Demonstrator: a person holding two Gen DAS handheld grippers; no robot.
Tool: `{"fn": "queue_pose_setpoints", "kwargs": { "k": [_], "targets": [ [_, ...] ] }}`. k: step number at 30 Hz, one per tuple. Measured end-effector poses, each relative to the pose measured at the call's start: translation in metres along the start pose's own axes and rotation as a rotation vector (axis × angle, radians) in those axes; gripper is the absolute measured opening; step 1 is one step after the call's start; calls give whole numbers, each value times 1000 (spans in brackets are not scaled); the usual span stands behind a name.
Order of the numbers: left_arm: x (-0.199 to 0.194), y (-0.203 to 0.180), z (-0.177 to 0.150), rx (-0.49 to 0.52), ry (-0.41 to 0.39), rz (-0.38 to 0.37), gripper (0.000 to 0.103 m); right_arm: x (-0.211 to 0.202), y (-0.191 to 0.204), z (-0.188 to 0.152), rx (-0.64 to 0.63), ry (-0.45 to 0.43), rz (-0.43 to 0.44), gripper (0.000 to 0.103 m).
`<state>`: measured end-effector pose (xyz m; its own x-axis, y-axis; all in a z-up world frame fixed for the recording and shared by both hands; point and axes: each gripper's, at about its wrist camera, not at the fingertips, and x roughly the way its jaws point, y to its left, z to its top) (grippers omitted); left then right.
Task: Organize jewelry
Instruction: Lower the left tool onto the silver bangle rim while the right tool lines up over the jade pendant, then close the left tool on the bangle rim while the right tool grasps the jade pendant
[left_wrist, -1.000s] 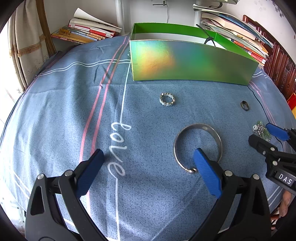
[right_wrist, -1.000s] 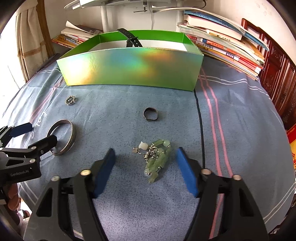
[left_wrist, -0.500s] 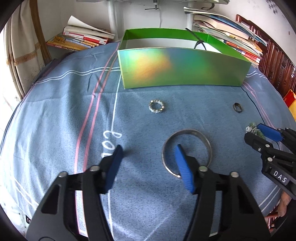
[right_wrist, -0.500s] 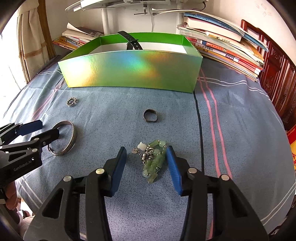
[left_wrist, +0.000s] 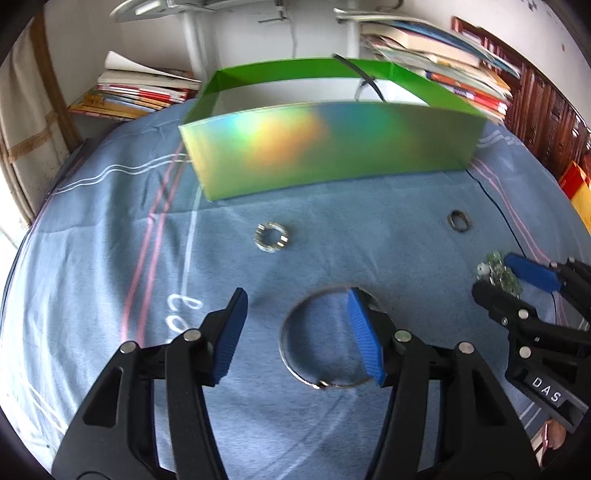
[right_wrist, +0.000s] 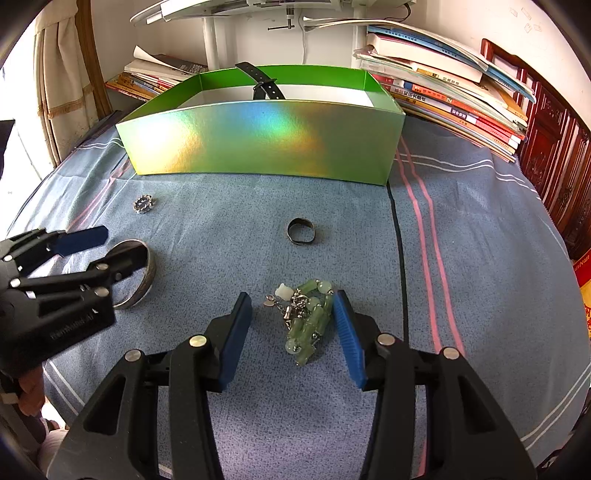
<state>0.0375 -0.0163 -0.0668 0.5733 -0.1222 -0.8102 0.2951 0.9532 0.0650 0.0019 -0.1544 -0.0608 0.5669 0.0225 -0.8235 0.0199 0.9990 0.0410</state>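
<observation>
The left tool (left_wrist: 295, 328) has just been closing; its jaws are half apart, one pad inside the silver bangle (left_wrist: 325, 380), nothing pinched. The right tool (right_wrist: 293, 328) is narrowed around the green bead bracelet (right_wrist: 308, 321), one pad touching it. Both pieces lie on the blue-clothed tabletop (right_wrist: 221, 229).

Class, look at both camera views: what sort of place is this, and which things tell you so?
Probably a room in a home: a blue printed cloth covers the surface, stacks of books lie behind the green box, and carved wooden furniture stands alongside.
</observation>
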Motion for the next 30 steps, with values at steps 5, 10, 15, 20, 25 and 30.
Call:
{"fn": "queue_pose_setpoints", "kwargs": {
  "k": [5, 10, 15, 20, 25, 30],
  "targets": [
    [0, 13, -1, -55, 9, -6, 23, 0, 0, 0, 0, -1, 1, 48],
    [-3, 35, -6, -123, 23, 45, 22, 0, 1, 0, 2, -4, 1, 48],
    [-14, 38, -19, -97, 36, 56, 22, 0, 0, -1, 0, -4, 3, 50],
    [-23, 23, -27, -44, 53, -35, 32, -1, 2, 0, -5, -4, 2, 55],
    [-17, 28, -22, -57, 45, -34, 33, -1, 3, -1, -7, -5, 6, 55],
    [-12, 28, -15, -60, 43, -22, 33, 0, 2, -1, -3, -8, 5, 55]
  ]
}}
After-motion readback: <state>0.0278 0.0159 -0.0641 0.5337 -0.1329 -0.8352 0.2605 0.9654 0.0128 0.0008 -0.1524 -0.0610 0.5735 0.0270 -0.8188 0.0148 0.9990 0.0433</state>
